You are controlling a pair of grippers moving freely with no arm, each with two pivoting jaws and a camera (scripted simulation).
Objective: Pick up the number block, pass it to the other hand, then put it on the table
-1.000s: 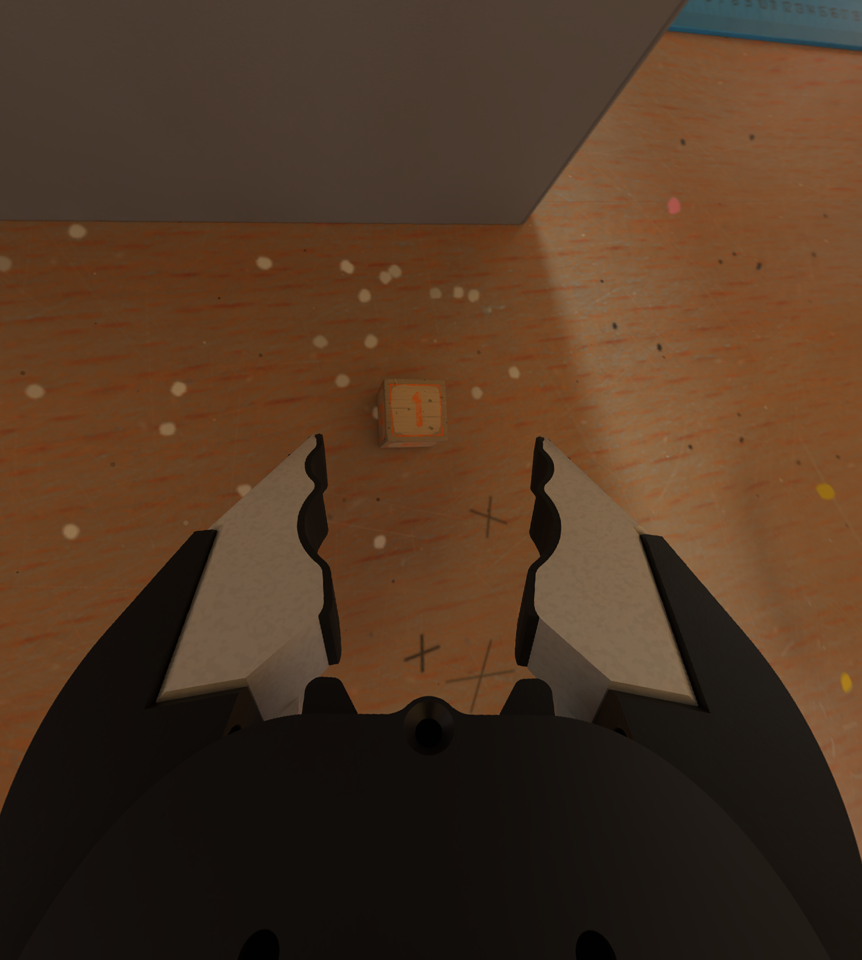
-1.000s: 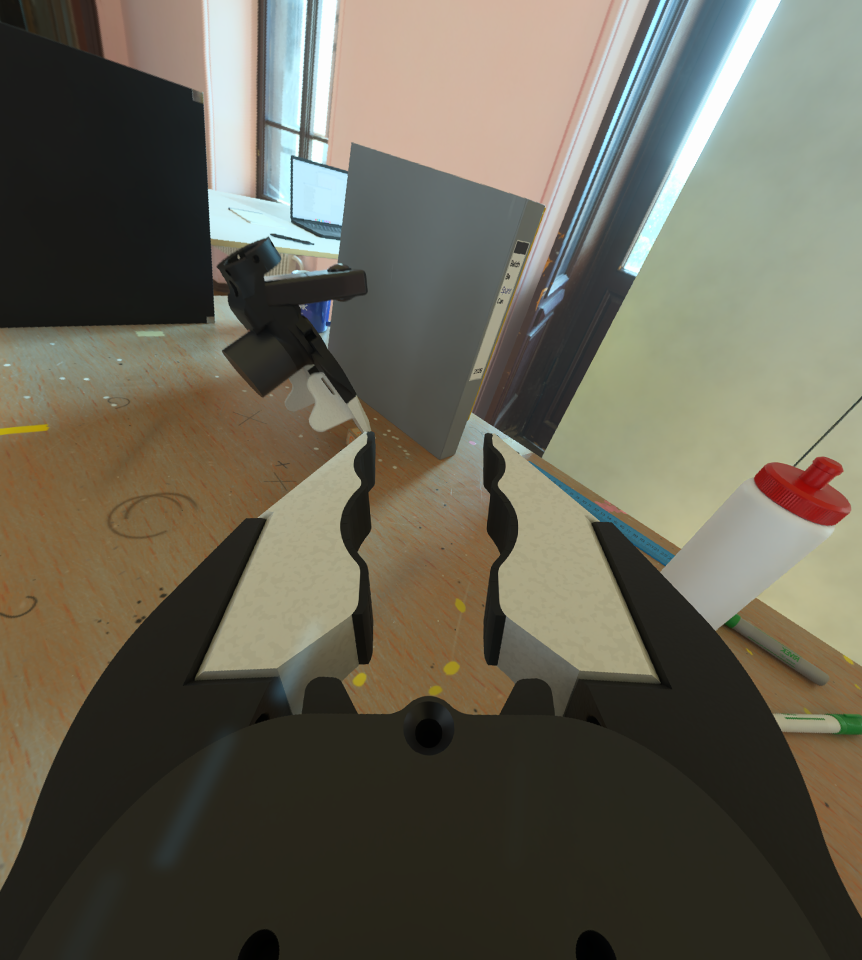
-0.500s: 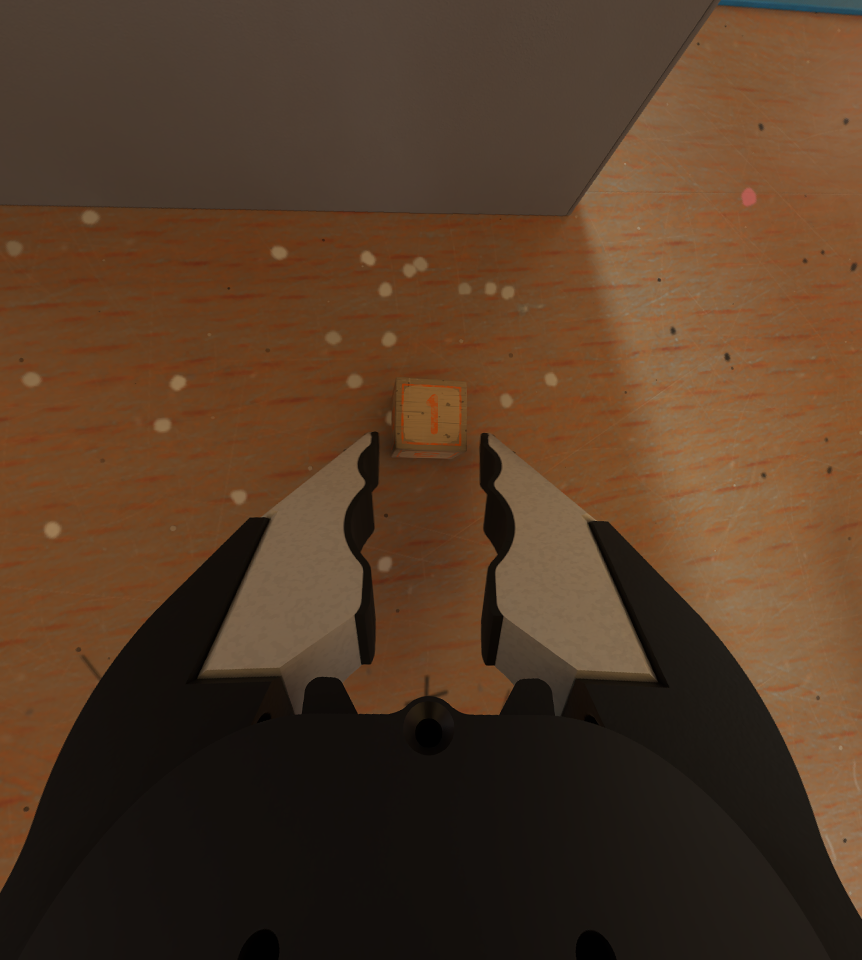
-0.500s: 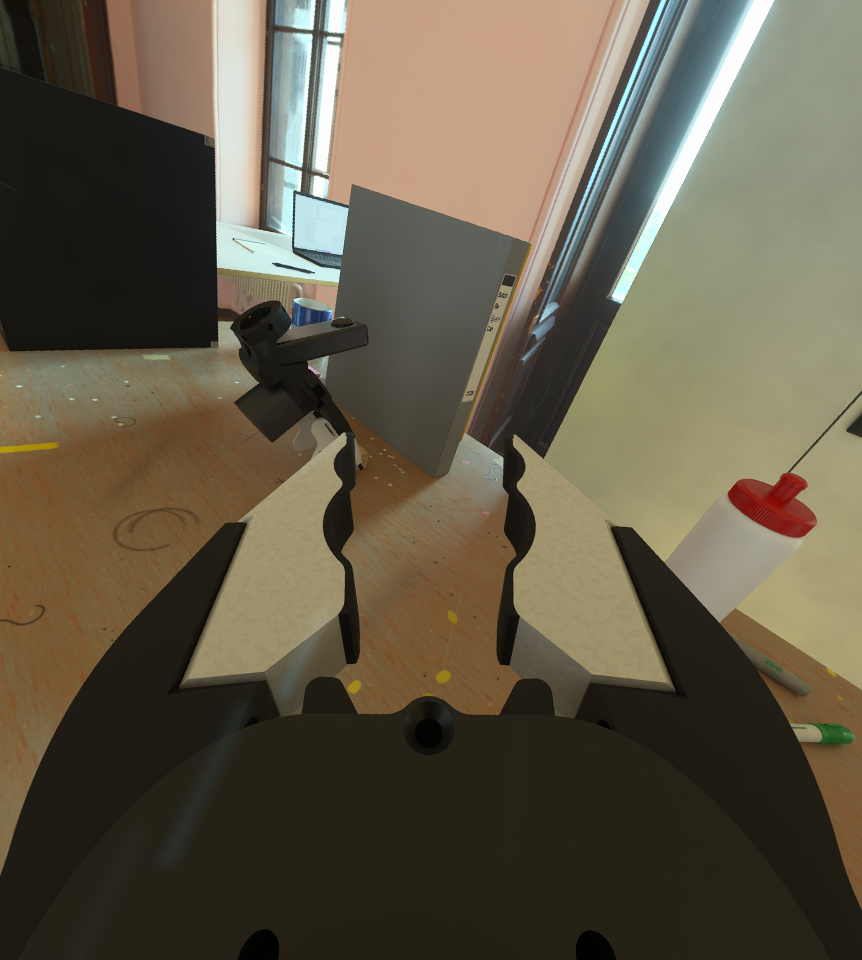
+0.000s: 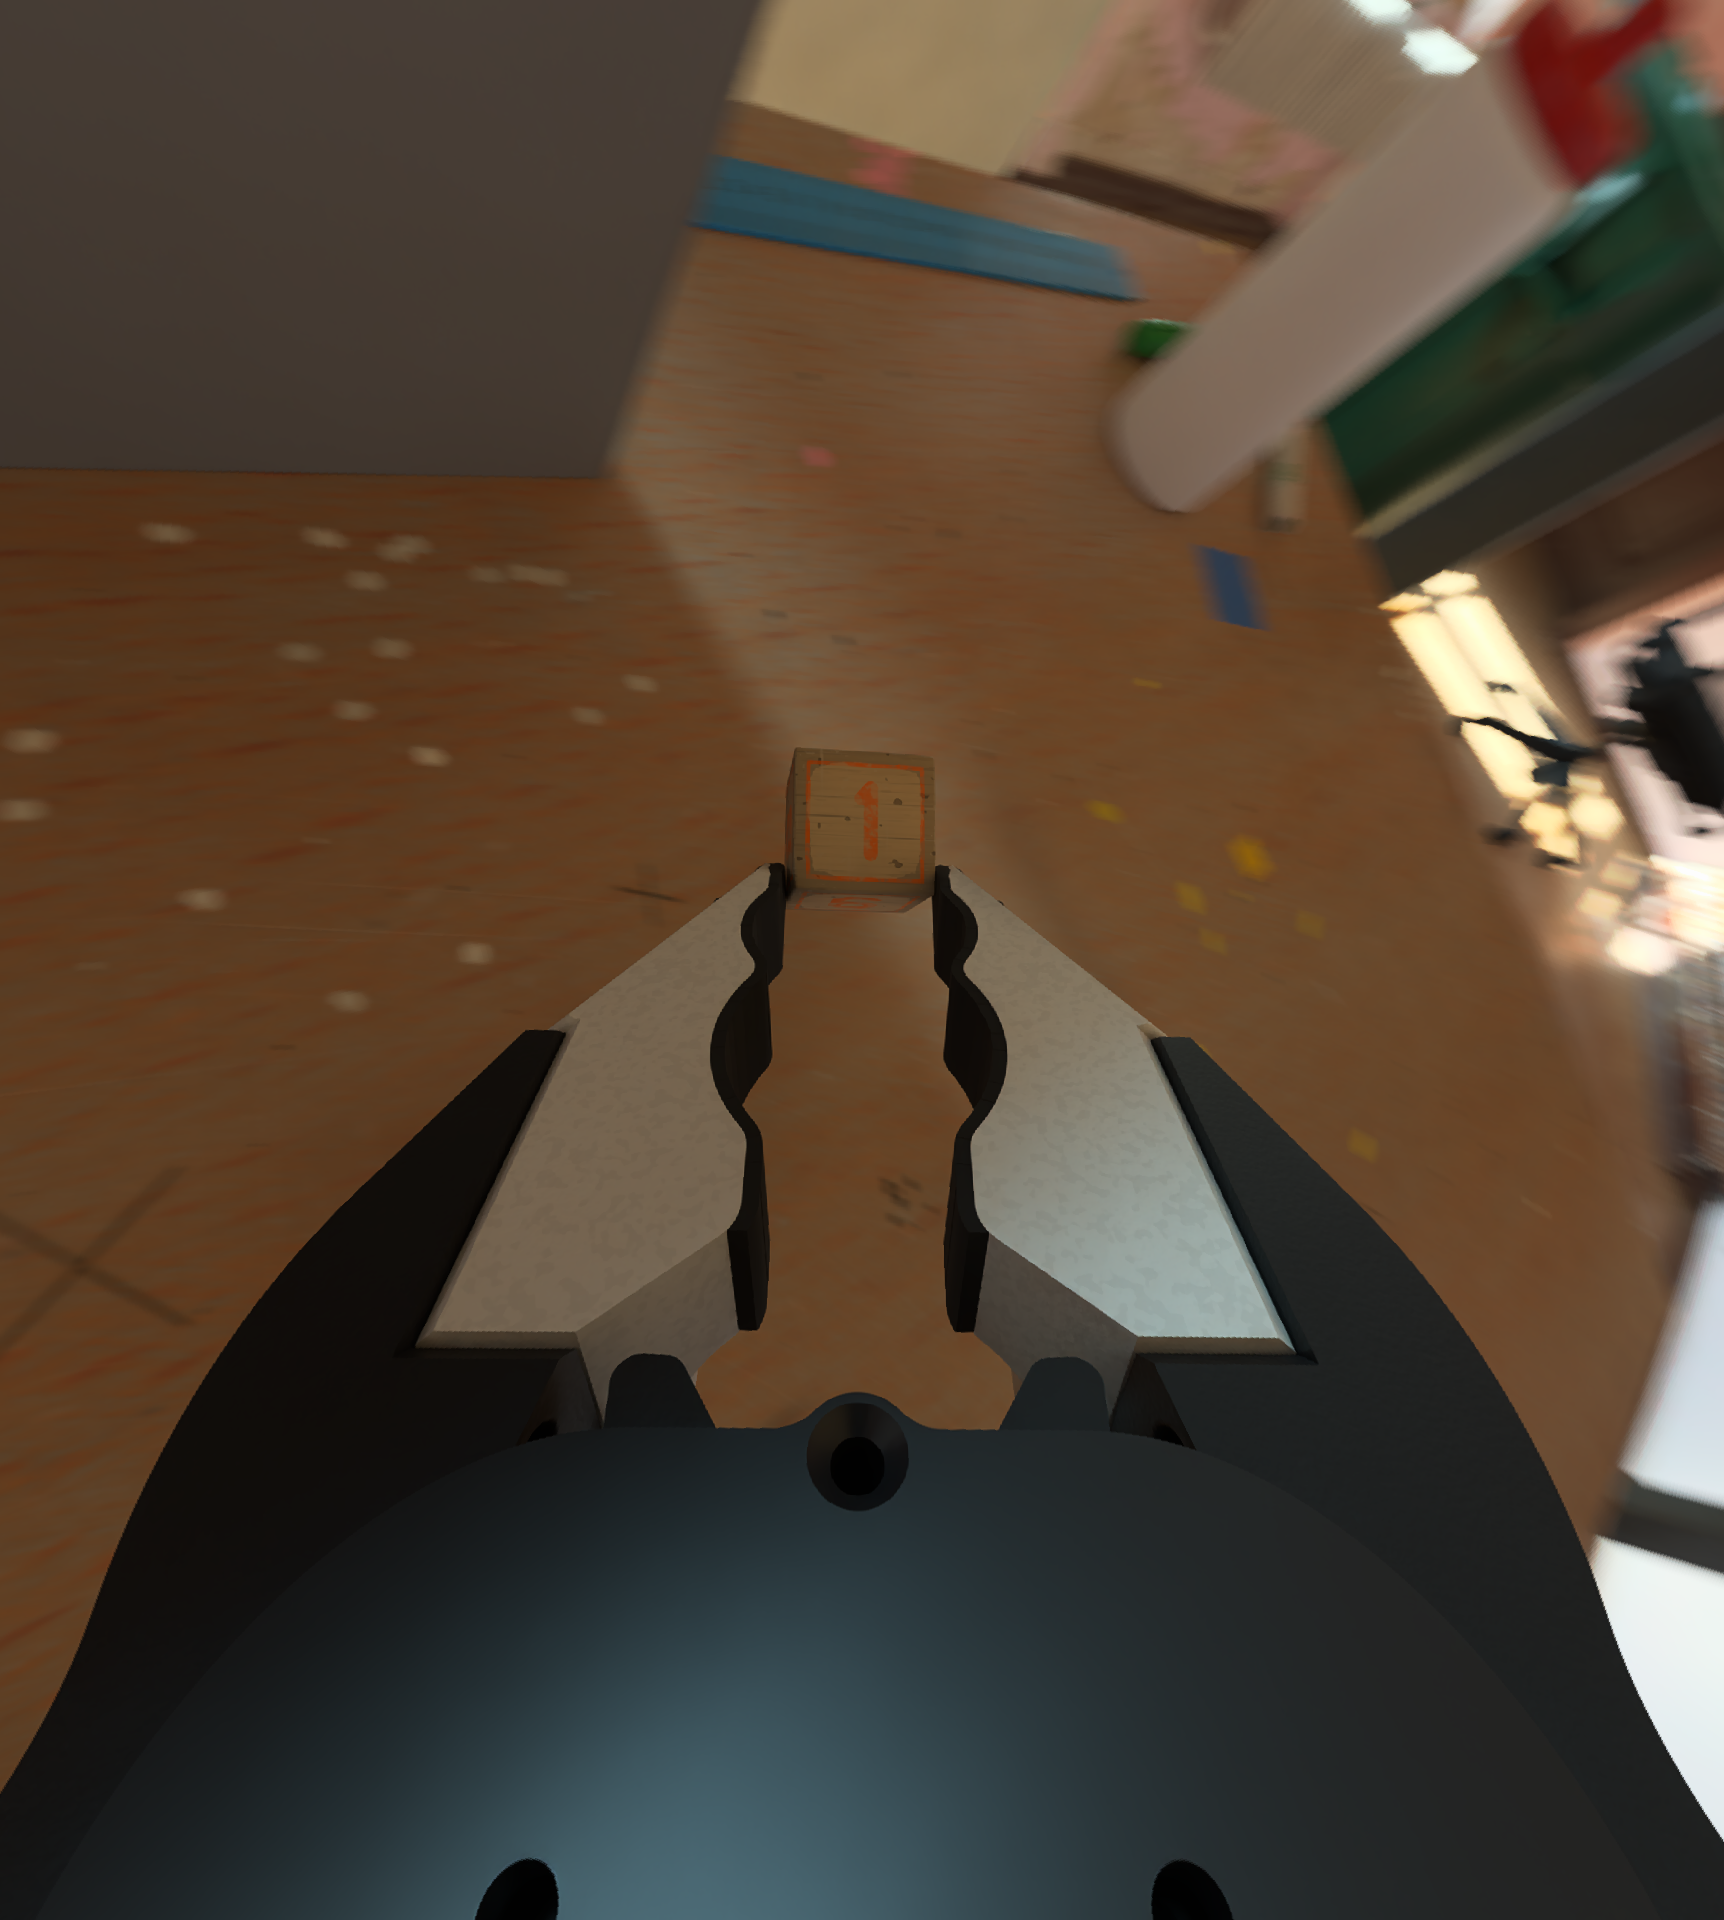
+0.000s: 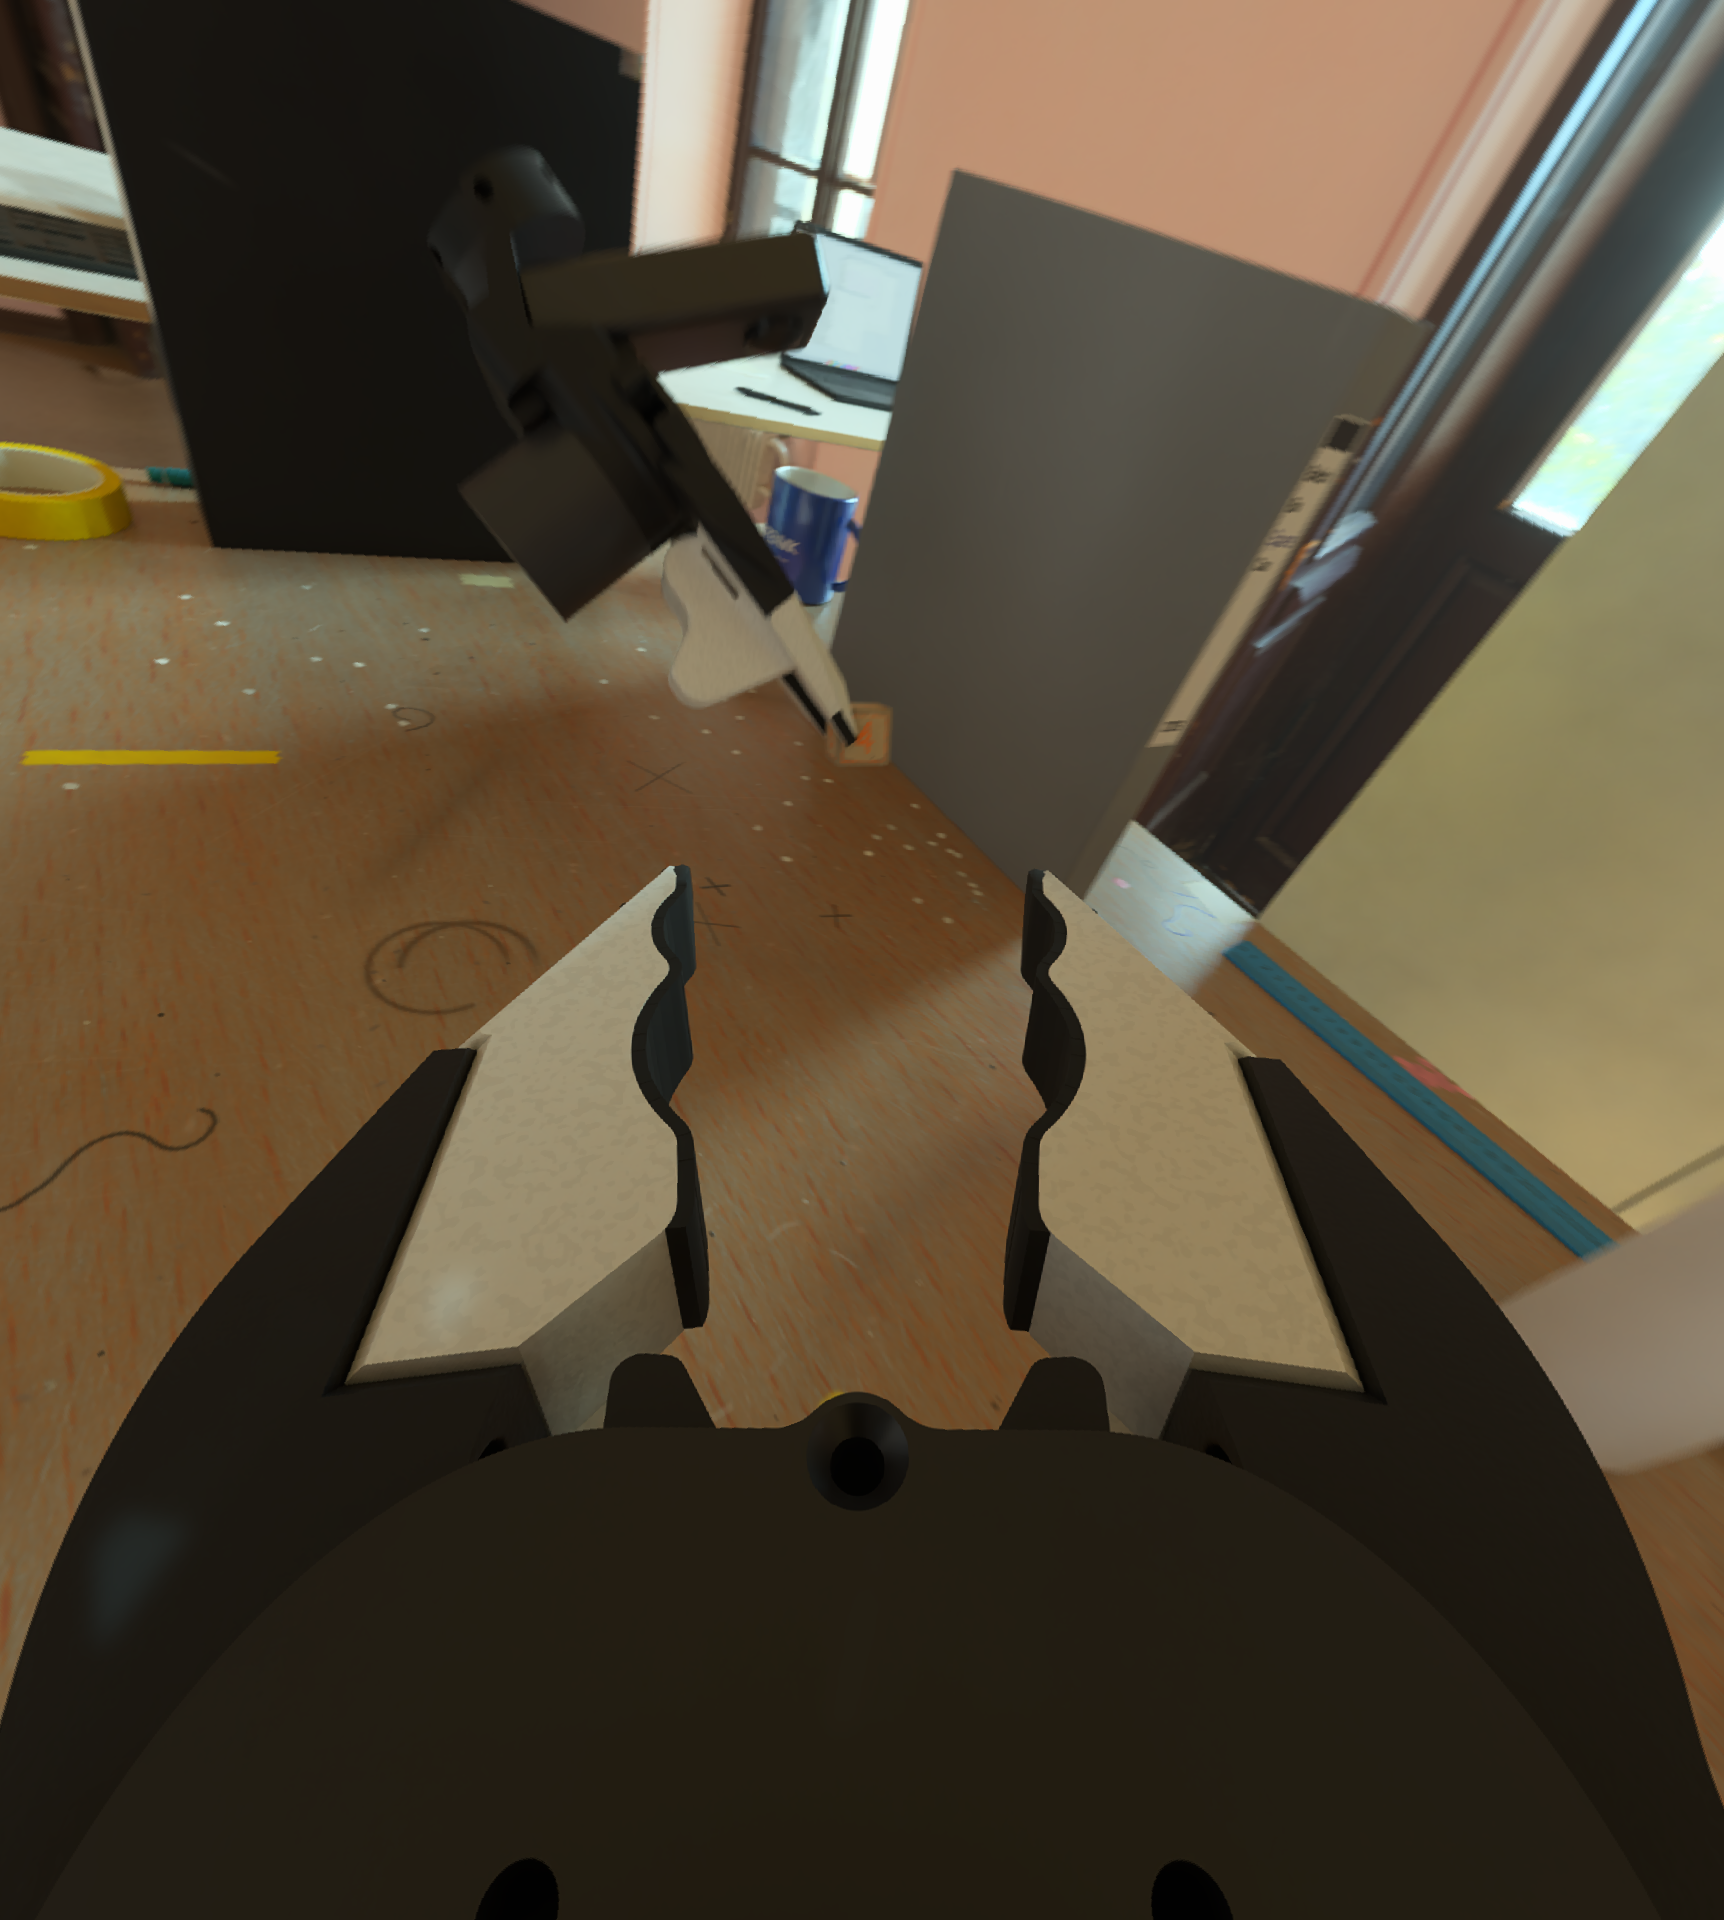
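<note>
Left wrist view: hand-held gripper [image 5: 859, 883] pinches wooden, orange-numbered number block [image 5: 860, 826].

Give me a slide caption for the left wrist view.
Left tongs pinch the wooden number block at their tips, lifted above the speckled wooden table.

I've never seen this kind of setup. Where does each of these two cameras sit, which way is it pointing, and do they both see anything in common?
Left wrist view: sits on the left gripper, looking along its fingers at the number block pinched at their tips, wooden table beyond.
Right wrist view: sits on the right gripper, looking across the table over its own open fingers toward the left gripper.
Shared: block, left gripper, table, grey board.
</note>
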